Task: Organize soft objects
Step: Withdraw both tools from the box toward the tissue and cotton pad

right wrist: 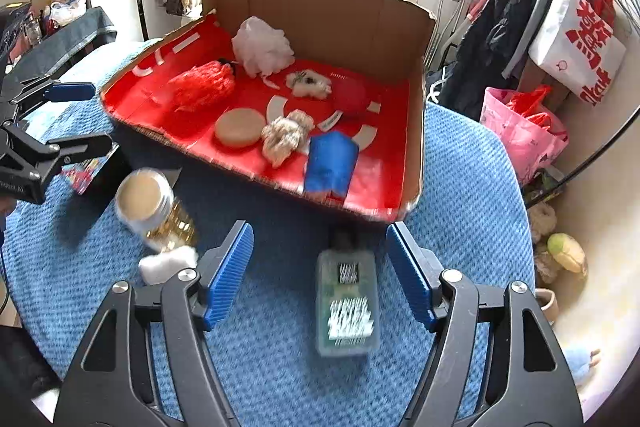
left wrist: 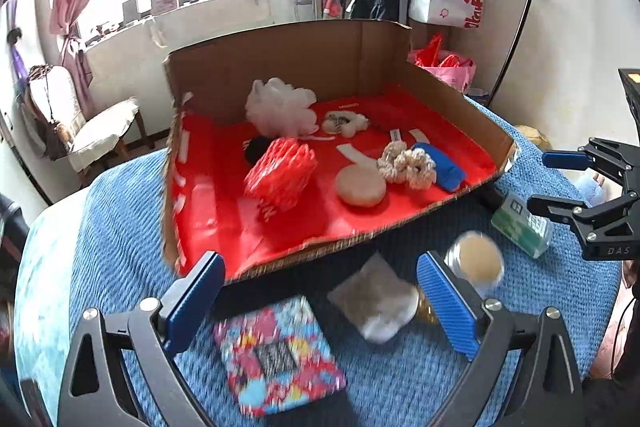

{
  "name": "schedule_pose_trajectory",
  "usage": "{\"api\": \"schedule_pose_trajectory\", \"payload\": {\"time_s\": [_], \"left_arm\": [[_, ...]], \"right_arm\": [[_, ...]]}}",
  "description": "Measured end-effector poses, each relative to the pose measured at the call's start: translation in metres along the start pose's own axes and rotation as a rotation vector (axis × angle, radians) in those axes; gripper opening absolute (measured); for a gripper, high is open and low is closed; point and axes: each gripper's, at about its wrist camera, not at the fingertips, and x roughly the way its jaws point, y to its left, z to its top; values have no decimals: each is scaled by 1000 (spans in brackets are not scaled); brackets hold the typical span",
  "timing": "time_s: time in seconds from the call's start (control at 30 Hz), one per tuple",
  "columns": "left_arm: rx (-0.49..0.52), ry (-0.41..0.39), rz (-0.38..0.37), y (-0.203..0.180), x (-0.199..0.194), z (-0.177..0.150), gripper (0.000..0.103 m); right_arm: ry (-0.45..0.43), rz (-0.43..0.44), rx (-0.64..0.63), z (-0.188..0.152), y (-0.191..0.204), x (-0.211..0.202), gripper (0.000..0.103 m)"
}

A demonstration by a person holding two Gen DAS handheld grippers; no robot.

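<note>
On the blue blanket (left wrist: 120,247), both wide-open, empty grippers (left wrist: 318,301) (right wrist: 320,277) hover before the sponge-filled box (left wrist: 288,67).

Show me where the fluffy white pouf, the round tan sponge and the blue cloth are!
white pouf (left wrist: 280,107), left wrist view, middle of its ruffles.
round tan sponge (left wrist: 361,186), left wrist view, flat top.
blue cloth (right wrist: 331,159), right wrist view, centre of fabric.

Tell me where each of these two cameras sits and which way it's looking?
Left wrist: on the left gripper, looking down at the cardboard box; the right gripper shows at right.
Right wrist: on the right gripper, over a green case; the left gripper shows at left.
Shared: box, blue blanket, jar.
</note>
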Motion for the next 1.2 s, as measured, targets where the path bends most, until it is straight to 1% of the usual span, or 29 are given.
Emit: {"api": "schedule_pose_trajectory", "payload": {"time_s": [0.07, 0.33, 0.53, 0.77, 0.93, 1.07, 1.2], "left_arm": [[-11, -8, 11, 2, -8, -10, 100], [-63, -26, 29, -1, -32, -53, 101], [-97, -64, 11, -13, -47, -75, 103], [-116, -108, 1, -32, -59, -96, 103], [-120, -144, 29, -47, -63, -107, 103], [-123, -148, 52, -53, -61, -115, 103], [-137, -157, 65, -56, -58, -123, 103]], "right_arm": [[-5, 1, -1, -8, 3, -5, 72], [-13, 19, -3, -40, 20, -17, 73], [-38, 49, 1, -62, 37, -26, 73], [-89, 98, 27, -79, 55, -35, 73], [-117, 119, 33, -85, 68, -37, 73], [-133, 131, 35, -89, 75, -36, 73], [-127, 139, 36, -92, 80, -30, 73]]}}
